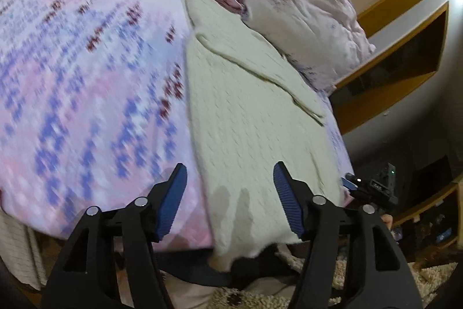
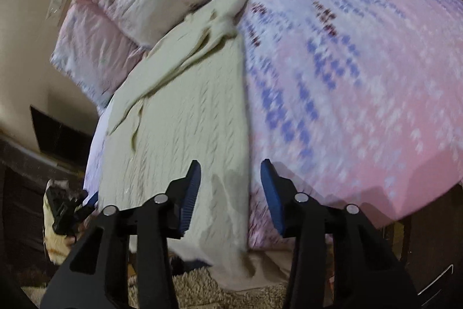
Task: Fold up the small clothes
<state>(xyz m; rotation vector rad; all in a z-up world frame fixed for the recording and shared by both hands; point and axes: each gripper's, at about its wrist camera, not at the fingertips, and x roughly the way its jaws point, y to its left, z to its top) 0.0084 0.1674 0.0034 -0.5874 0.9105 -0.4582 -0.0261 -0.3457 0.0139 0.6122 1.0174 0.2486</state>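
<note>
left gripper (image 1: 230, 194): matte black angular arms, triangular cut-outs low in frame, round silver pivot screws, ribbed blue pads (image 1: 286, 200) | right gripper (image 2: 230, 194): same black frame, silver screws, ribbed blue pads (image 2: 189, 197) | far right of left view: green and white lights on right gripper body

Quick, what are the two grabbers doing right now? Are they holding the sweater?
Left gripper: open, holding nothing, over the sweater.
Right gripper: open, holding nothing, over the sweater's edge.
</note>
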